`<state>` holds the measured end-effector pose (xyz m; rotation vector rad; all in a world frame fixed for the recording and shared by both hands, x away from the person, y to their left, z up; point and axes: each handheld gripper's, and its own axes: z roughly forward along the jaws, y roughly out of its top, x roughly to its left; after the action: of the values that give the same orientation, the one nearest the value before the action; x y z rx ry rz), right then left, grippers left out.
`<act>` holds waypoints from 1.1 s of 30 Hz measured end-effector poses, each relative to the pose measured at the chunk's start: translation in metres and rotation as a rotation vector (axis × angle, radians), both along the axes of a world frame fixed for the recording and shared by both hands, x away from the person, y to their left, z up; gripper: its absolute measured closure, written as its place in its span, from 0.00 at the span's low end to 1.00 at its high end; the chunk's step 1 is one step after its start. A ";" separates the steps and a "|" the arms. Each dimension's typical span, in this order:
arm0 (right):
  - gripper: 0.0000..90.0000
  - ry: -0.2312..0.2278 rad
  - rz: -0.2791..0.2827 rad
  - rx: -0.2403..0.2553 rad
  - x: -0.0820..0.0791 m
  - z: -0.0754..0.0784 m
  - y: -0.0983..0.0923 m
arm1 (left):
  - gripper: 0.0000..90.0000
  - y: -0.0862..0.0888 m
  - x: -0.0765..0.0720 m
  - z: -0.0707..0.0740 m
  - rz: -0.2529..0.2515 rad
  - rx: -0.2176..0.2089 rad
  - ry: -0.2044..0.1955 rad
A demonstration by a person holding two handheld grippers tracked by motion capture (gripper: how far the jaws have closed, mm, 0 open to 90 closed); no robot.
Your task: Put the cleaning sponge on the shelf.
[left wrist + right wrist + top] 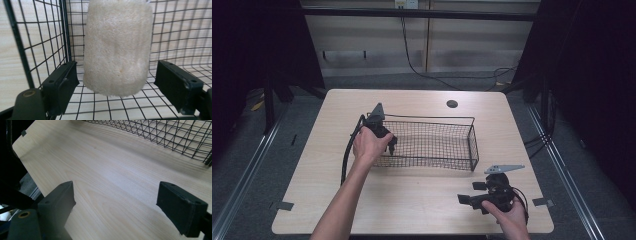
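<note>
The loofah sponge [117,47] lay inside the wire basket [473,142], near its left end wall. The left hand-held gripper [390,146] reached into that end, jaws spread around the sponge without touching it. The right hand-held gripper [469,201] rested on the table [412,200] in front of the basket's right corner, jaws spread.

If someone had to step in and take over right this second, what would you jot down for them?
Left gripper: inside the left end of the wire basket, jaws open on either side of a pale loofah sponge; gaps show on both sides, so it is not gripped.
Right gripper: jaws open and holding nothing, over bare table near the front right corner.
Done: the sponge is already within the basket walls.
Left: I cannot tell whether it was just released or is about to be picked up; check before moving.
</note>
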<state>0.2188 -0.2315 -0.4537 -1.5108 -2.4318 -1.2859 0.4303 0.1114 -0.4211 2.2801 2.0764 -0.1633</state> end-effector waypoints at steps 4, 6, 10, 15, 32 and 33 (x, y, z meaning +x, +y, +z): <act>0.16 -0.001 0.003 -0.001 0.000 0.000 0.000 | 0.23 0.004 -0.001 0.005 -0.003 -0.028 -0.017; 0.16 -0.001 0.002 0.000 0.000 0.000 0.000 | 0.23 0.007 -0.002 0.011 -0.015 -0.063 -0.028; 0.16 0.003 -0.001 -0.001 0.000 0.000 0.000 | 0.23 0.013 -0.003 0.015 -0.013 -0.080 -0.048; 0.16 0.004 -0.003 -0.002 0.000 0.000 0.000 | 0.23 0.017 -0.006 0.022 -0.032 -0.124 -0.073; 0.16 0.001 -0.001 0.004 0.000 0.000 -0.001 | 0.19 0.049 -0.019 0.040 -0.190 -0.301 -0.224; 0.16 0.001 -0.001 0.004 0.000 0.000 -0.001 | 0.20 0.049 -0.019 0.040 -0.190 -0.301 -0.224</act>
<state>0.2189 -0.2322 -0.4537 -1.5112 -2.4266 -1.2884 0.4111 0.1609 -0.3811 2.1925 1.6070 -0.2022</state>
